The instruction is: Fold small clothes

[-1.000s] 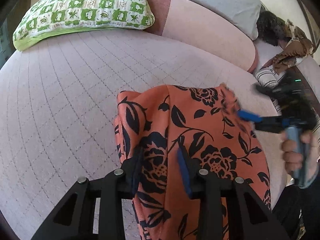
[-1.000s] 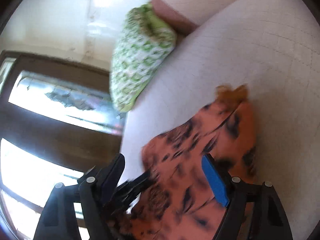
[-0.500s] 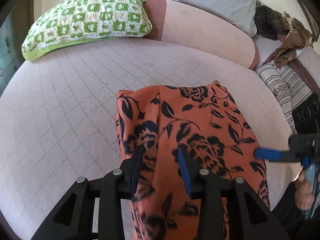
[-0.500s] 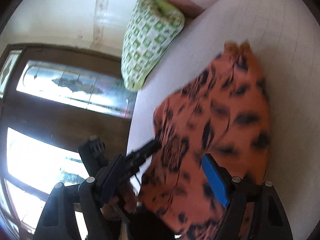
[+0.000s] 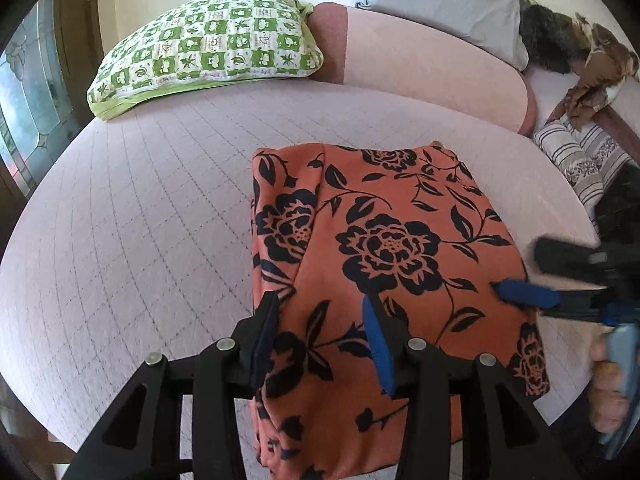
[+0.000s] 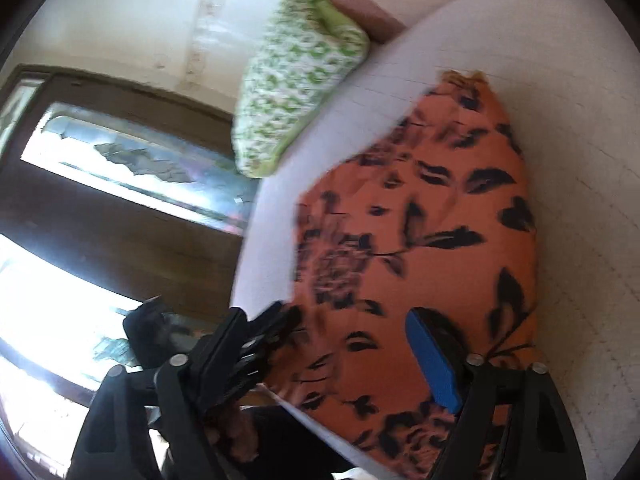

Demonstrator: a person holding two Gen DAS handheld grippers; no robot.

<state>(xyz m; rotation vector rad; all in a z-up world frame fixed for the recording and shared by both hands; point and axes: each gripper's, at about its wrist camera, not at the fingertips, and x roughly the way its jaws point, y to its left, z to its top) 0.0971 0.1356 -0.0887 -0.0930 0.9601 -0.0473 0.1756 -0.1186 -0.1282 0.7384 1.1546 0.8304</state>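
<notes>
left tool (image 5: 320, 332) sits apart over the orange floral cloth (image 5: 384, 248) lying on the bed just ahead; right tool (image 6: 352, 344) apart too. it's soft, limp, light: pinch your near hem corners.

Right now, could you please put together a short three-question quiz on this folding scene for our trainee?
1. True or false: the left gripper is shut on the orange floral garment.
2. What lies at the bed's far left corner: (a) a striped towel, (b) a green-and-white checked pillow, (c) a basket?
3. Fill in: the garment rests on the pale pink quilted ____.

Key: 1. False; its jaws stand open, with the cloth beneath them. 2. b. 3. bedspread.
</notes>
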